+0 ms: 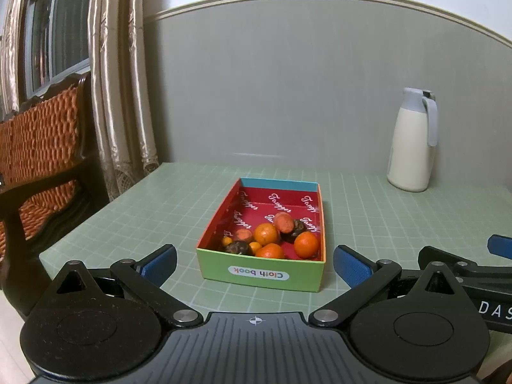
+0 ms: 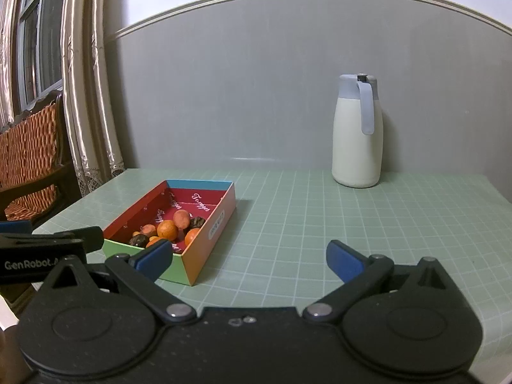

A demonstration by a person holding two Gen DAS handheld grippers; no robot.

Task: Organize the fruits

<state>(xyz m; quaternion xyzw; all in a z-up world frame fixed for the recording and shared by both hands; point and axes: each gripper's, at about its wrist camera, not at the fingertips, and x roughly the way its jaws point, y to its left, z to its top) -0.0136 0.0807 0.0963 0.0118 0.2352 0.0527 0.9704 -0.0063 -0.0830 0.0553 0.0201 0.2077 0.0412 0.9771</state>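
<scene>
A colourful cardboard box [image 1: 259, 275] with a red inside stands on the green grid mat. It holds several fruits: oranges [image 1: 306, 244], small kumquats [image 1: 226, 241], dark brown fruits [image 1: 236, 248] and reddish-orange ones [image 1: 283, 222]. The box also shows in the right wrist view [image 2: 211, 240], with an orange [image 2: 167, 228] inside. My left gripper [image 1: 255, 264] is open and empty, just in front of the box. My right gripper [image 2: 249, 260] is open and empty, to the right of the box. Part of the right gripper shows in the left wrist view [image 1: 464, 265].
A white jug with a blue-grey lid and handle [image 2: 356, 134] stands at the back right by the wall; it also shows in the left wrist view [image 1: 412, 140]. A wicker chair [image 1: 35, 147] and curtains [image 1: 118, 96] are left of the table's edge.
</scene>
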